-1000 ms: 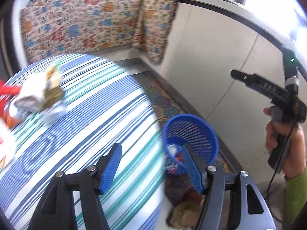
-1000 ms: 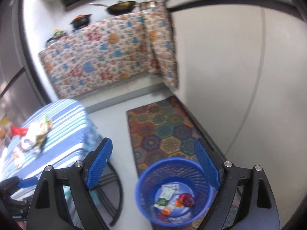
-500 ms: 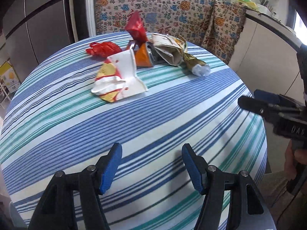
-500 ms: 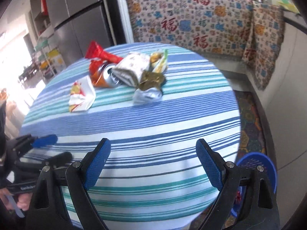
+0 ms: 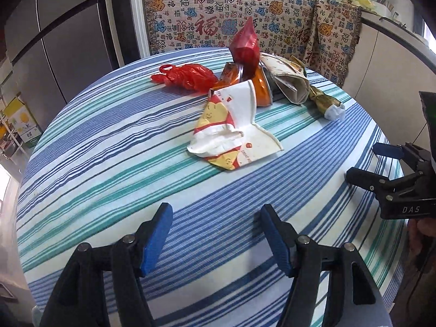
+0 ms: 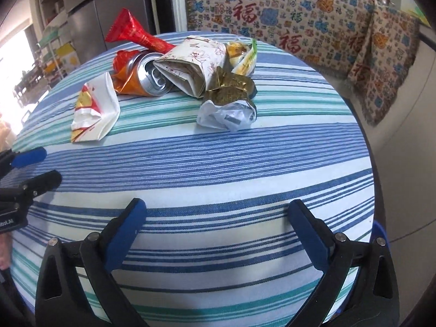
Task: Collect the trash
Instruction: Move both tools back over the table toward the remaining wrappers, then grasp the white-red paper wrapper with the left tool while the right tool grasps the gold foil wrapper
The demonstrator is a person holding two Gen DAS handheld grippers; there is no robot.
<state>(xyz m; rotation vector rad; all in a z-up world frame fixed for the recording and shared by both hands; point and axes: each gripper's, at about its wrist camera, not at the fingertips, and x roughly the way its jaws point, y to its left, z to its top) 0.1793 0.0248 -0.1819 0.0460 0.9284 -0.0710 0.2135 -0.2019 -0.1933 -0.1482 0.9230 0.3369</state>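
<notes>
Hovering now: left gripper point(image 5: 215, 234) and right gripper point(image 6: 218, 234) hang over the near edge of the striped worktop point(image 5: 109, 163); nothing is between either pair of jaws.
Left jaws: spread partway, aimed at bare cloth short of the litter.
Right jaws: have just been opening and stand spread very wide, empty.
Step in hand: my guess is the approach to the next piece of trash.
Nearest piece, left side: crushed paper cup point(image 5: 234, 133), white with red and yellow print, flattened and lying apart from the heap; a pinch across a raised fold should suit it.
Nearest piece, right side: crumpled gold-and-white wrapper point(image 6: 229, 103), light and springy; close low on its bulk so it does not slip out.
Heap behind: orange drinks can point(image 6: 144, 79) on its side, touching a folded paper packet point(image 6: 190, 65).
Farther back: red foil cone wrapper point(image 6: 130, 31) and red plastic bag point(image 5: 188, 76).
Caution: lifting from the heap may roll the can.
</notes>
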